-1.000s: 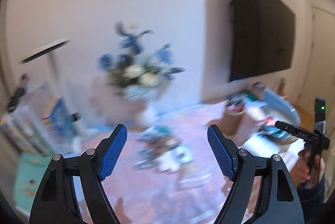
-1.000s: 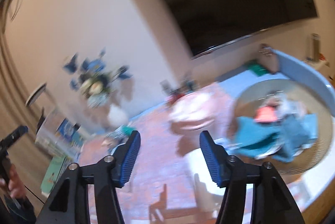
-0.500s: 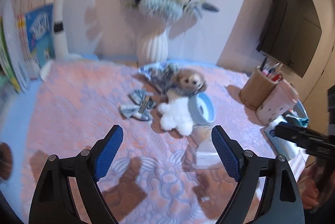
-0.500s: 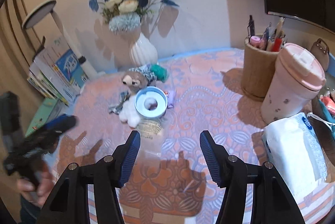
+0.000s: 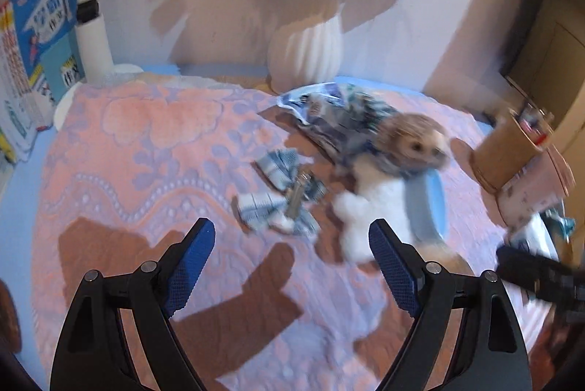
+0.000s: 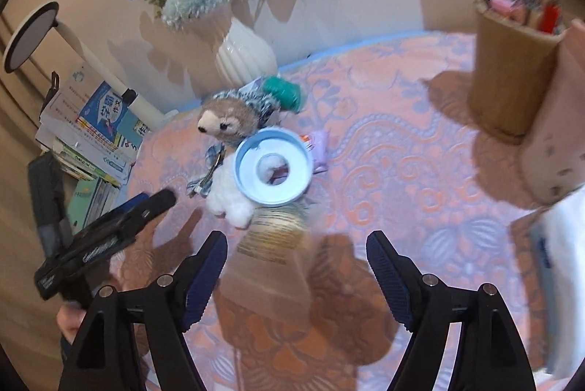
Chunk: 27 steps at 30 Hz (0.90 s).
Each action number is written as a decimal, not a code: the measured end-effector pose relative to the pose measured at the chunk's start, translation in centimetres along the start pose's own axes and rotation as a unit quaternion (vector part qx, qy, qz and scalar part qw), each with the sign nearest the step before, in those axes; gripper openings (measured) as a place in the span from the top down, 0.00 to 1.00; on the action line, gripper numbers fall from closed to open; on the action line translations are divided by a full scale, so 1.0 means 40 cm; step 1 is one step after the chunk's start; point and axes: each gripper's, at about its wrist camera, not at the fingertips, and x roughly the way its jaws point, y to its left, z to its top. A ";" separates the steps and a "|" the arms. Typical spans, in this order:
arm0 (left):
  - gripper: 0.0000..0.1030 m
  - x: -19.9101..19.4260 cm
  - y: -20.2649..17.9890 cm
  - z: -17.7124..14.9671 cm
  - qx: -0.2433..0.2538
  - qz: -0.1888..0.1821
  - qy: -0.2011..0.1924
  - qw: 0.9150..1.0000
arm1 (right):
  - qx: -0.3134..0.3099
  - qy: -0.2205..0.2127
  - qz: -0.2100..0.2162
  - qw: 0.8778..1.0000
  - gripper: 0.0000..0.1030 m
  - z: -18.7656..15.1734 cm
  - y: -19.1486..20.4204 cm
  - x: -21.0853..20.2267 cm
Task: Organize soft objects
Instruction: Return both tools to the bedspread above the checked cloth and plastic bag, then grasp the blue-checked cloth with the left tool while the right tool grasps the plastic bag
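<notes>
Both cameras have swung down from the wall and television to the tabletop, and the right gripper [image 6: 296, 277] has just been spreading its jaws, nothing pinched between them, though the clear jar below shows through the gap. The left gripper [image 5: 290, 266] is likewise released and empty, low centre of its frame, above the pink patterned cloth [image 5: 146, 142].

One plush dog [image 6: 226, 150], brown head and white body, lies at mid-frame in the right view, against a blue ring-shaped lid [image 6: 273, 166] that tops a clear jar [image 6: 272, 245] lying on its side. One checked fabric bow [image 5: 281, 193] sits just left of the dog in the left view, one patterned pouch [image 5: 329, 117] above it. One green soft thing [image 6: 284, 92] and one small lilac item [image 6: 317, 150] lie beside the ring; what they are is unclear.

The plush looks light and squashy and should give under the pads; its white torso seems the fullest place to pinch. The bow is thin and floppy, best taken at its centre knot, judging by shape.

Also in frame: one white ribbed vase [image 6: 245, 56] of flowers at top, one wooden pen holder [image 6: 512, 73] at upper right, and a stack of books [image 6: 95, 139] at left.
</notes>
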 end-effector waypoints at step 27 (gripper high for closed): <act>0.69 0.110 -0.021 -0.002 0.052 0.020 0.004 0.998 | -0.088 -0.031 -0.110 0.990 0.52 -0.070 0.084 0.160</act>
